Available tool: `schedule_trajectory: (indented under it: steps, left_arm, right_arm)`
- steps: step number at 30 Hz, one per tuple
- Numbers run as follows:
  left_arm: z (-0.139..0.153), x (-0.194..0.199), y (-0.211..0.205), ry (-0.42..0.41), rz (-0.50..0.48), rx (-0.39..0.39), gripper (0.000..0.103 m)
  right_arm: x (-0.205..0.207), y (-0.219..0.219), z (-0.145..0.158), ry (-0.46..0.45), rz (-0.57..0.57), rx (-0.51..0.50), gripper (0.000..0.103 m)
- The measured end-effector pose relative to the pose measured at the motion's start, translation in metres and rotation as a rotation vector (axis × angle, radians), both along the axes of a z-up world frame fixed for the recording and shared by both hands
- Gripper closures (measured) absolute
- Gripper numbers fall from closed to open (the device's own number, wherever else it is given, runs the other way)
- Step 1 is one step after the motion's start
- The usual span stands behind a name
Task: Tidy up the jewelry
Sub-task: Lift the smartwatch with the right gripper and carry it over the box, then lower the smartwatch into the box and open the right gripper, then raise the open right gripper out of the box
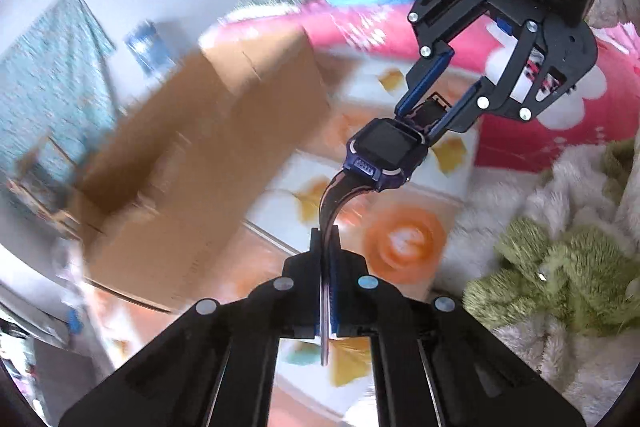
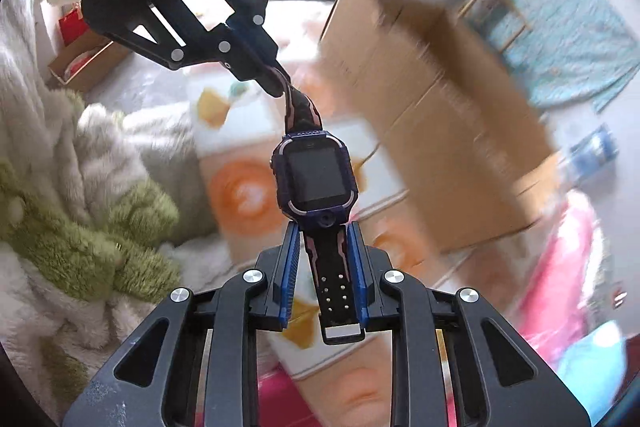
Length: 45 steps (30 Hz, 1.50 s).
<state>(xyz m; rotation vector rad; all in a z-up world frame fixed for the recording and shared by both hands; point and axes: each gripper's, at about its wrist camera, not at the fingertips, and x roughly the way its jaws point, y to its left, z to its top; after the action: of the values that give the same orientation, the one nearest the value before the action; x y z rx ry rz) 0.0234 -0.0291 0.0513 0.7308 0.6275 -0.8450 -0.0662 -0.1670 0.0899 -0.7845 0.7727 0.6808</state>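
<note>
While you hold the watch (image 2: 313, 179) strung in the air between both tools, each end depends on one thin strap. Your left gripper (image 1: 329, 247) is clenched tight on one strap, edge-on between its pads. Your right gripper (image 2: 328, 259) grasps the perforated strap (image 2: 334, 291) flat between its blue pads, with the buckle end poking out behind.

Pull the hands apart and a strap will likely slide out of the pads; the left strap, already bowed towards 12 o'clock, looks the likelier to slip. Twist one wrist against the other and the case may flip or lever free. Let one side go early and the watch will swing from the other.

In the left view, your right gripper (image 1: 430, 119) stands at 1 o'clock just beyond the case, so the tools are close and could knock together. Below lies the patterned mat (image 1: 404, 239), open from the centre towards 5 o'clock. A plush blanket (image 1: 560, 187) with a green toy (image 1: 560, 267) crowds 4 o'clock. Farther off, the cardboard box (image 1: 208, 147) fills 9 to 11 o'clock; mind its edge. Pink bedding (image 1: 540, 139) closes off 2 o'clock
</note>
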Motion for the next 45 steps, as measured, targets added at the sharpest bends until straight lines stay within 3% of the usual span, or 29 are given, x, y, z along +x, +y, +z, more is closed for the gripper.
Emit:
schedule_trajectory:
  steps: [7, 11, 16, 20, 30, 34, 43, 45]
  left_arm:
    - [0.075, 0.035, 0.015, -0.254, 0.053, 0.007, 0.100]
    - [0.086, 0.084, 0.017, -0.294, 0.095, 0.037, 0.100]
    - [0.069, 0.141, 0.028, -0.238, 0.126, 0.107, 0.100]
    - [0.044, 0.172, 0.025, -0.167, 0.132, 0.170, 0.100]
    - [0.008, 0.197, 0.018, -0.084, 0.092, 0.317, 0.095]
    - [0.008, 0.197, 0.020, -0.089, 0.101, 0.329, 0.094]
    - [0.037, 0.189, 0.036, -0.104, 0.178, 0.248, 0.091]
    - [0.051, 0.184, 0.044, -0.111, 0.221, 0.197, 0.091]
  right_arm:
    - [0.039, 0.003, 0.068, -0.243, 0.059, 0.008, 0.081]
    - [0.094, 0.008, 0.086, -0.250, 0.082, 0.006, 0.081]
    - [0.166, 0.018, 0.072, -0.081, 0.124, 0.000, 0.081]
    - [0.213, 0.033, 0.039, 0.090, 0.157, -0.013, 0.081]
    - [0.263, 0.059, -0.021, 0.363, 0.211, -0.129, 0.079]
    - [0.265, 0.060, -0.033, 0.409, 0.206, -0.156, 0.056]
    - [0.255, 0.045, -0.010, 0.360, 0.169, -0.134, 0.056]
    - [0.253, 0.040, 0.003, 0.333, 0.146, -0.101, 0.056]
